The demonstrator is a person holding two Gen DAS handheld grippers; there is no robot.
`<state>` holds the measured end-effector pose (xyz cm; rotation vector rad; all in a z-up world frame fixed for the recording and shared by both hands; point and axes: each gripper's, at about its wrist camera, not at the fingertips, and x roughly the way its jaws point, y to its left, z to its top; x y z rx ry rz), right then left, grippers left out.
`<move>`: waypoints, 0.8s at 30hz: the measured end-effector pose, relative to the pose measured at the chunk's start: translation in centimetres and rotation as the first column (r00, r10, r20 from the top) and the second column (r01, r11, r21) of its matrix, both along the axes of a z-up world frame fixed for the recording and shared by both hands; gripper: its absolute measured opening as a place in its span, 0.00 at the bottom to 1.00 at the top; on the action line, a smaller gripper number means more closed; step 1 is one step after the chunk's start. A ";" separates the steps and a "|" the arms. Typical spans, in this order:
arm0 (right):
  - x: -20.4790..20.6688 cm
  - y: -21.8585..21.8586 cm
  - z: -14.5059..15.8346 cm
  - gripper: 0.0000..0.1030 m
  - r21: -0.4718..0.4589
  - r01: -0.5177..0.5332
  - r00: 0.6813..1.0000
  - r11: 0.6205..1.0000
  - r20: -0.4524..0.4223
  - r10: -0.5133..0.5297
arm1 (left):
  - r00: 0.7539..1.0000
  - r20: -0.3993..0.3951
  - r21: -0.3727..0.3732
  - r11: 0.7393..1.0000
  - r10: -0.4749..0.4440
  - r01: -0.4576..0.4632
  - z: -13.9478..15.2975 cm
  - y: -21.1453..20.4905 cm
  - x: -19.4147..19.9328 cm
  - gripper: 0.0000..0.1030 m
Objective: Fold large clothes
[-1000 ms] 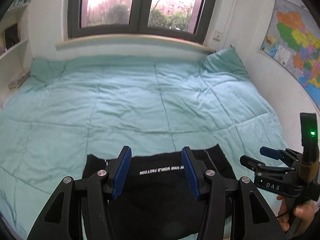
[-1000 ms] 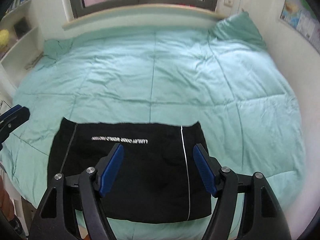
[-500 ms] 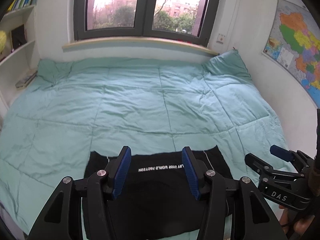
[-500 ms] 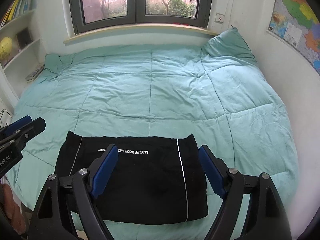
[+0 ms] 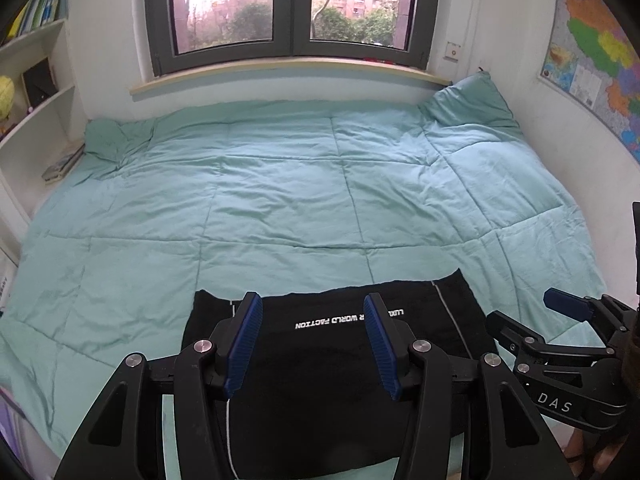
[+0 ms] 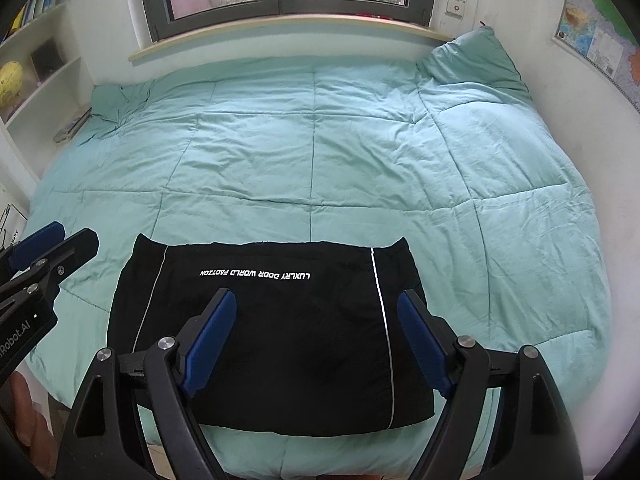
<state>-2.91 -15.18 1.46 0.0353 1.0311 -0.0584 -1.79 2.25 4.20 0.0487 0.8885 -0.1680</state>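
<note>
Black folded garment (image 6: 272,336) with white side stripes and upside-down white lettering lies flat on the teal quilt (image 6: 320,152), long axis left-right. Left gripper (image 5: 312,346) and right gripper (image 6: 316,340) hover parted above it, gripping nothing.

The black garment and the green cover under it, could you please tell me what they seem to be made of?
Black garment: probably a smooth matte synthetic weave; it lies flat, with printed white lettering and thin piping. Green cover: likely padded cotton-like quilt, stitched in squares, softly wrinkled.

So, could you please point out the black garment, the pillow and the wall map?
Garment (image 6: 280,340): right wrist view, plain cloth below the lettering.
Pillow (image 6: 468,60): right wrist view, its middle.
Map (image 5: 592,52): left wrist view, coloured area.
</note>
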 end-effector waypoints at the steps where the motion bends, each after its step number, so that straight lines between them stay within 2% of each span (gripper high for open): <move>1: 0.0 0.1 -0.1 0.81 -0.003 -0.002 1.000 1.000 -0.004 0.002 | 1.000 0.000 0.005 1.000 -0.001 0.001 -0.1 -0.1 0.0 0.53; 5: 0.1 0.2 -0.1 0.81 -0.009 -0.009 1.000 1.000 -0.003 0.009 | 0.999 -0.020 0.009 0.999 -0.034 0.034 -0.4 -0.4 0.3 0.53; 24: 0.9 0.2 -1.2 0.82 0.007 -0.017 0.999 1.000 -0.045 0.017 | 0.999 -0.014 0.066 0.997 -0.041 0.042 -0.9 -0.9 0.4 0.53</move>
